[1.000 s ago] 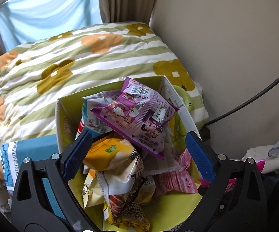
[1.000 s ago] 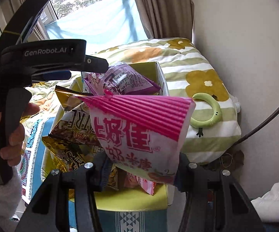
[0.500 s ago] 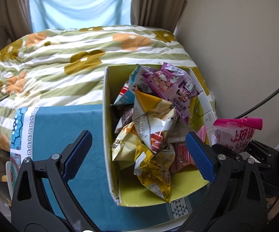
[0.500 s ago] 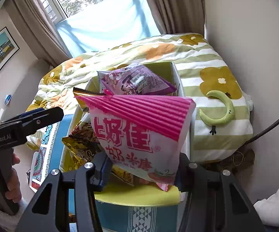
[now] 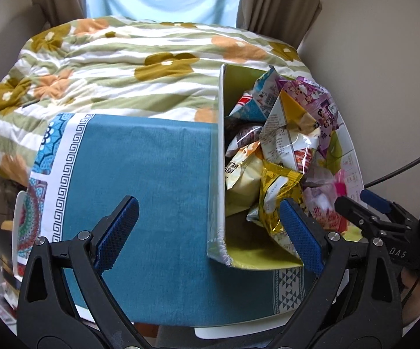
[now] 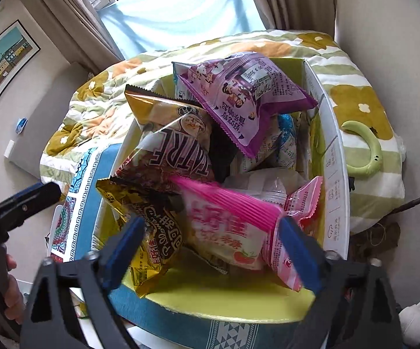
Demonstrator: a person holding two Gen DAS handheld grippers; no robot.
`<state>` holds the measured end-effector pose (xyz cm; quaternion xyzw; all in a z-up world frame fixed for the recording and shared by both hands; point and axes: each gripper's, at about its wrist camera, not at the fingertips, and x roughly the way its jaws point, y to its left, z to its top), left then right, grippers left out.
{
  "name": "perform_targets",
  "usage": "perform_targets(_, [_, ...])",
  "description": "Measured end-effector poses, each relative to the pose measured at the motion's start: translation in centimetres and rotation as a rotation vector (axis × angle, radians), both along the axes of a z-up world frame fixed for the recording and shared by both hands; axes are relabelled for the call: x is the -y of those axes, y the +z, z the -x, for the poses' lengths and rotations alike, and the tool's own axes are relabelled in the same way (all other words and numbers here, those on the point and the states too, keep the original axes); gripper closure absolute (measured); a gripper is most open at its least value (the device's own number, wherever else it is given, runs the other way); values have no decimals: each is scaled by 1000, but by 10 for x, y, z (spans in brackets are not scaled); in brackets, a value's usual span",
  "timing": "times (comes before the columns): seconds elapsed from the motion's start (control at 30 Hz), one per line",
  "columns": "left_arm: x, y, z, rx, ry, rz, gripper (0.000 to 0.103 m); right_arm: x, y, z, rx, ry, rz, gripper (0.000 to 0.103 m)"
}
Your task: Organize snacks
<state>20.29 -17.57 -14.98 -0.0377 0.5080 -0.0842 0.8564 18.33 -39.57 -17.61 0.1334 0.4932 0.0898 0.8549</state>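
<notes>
Opening wide, right gripper point(image 6: 212, 247) letting go of the pink-topped packet point(image 6: 227, 232), blurred, lying between the spreading jaws with the pads clear of it, just above the box point(image 6: 336, 192) floor. Long axis of that packet running across the jaw gap, pink crimped edge toward the far side. Red Chinese characters on it, smeared, not readable. Left gripper point(image 5: 207, 232) spread wide too, gripping nothing, straddling the box's near wall over the blue cloth point(image 5: 140, 174) on the counter; right hand clearly nearer the snacks. Farther in: gold bag point(image 6: 148, 232), dark bag lettered "TATRE" point(image 6: 178, 148), then purple packet point(image 6: 244, 96) with upside-down Chinese print. Beyond, flowered quilt point(image 5: 116, 72) on the bed.
</notes>
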Motion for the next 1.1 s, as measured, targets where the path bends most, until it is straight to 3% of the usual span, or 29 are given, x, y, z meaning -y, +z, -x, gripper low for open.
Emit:
perform_targets(0.2, [-15,0,15,18,-19,14,7,-3,7,18,20,-44,89,1])
perform_targets(0.4, [-40,31,48,117,-46,8,7,-18,41,54,121,-102,116,1])
perform_targets(0.63, [-79,83,120,314,-52,-15,6,-58,88,111,229,-151,162,1])
perform_targets(0.67, [-84,91,132,347,-46,-18,1,-64,95,121,249,-157,168,1])
perform_targets(0.8, [-102,113,178,452,-31,-55,0,-90,119,156,324,-174,205,1])
perform_targets(0.93, [-117,123,212,494,-16,-96,0,-108,132,185,363,-179,209,1])
perform_targets(1.1, [-132,127,241,523,-1,-90,0,-126,143,212,408,-181,261,1])
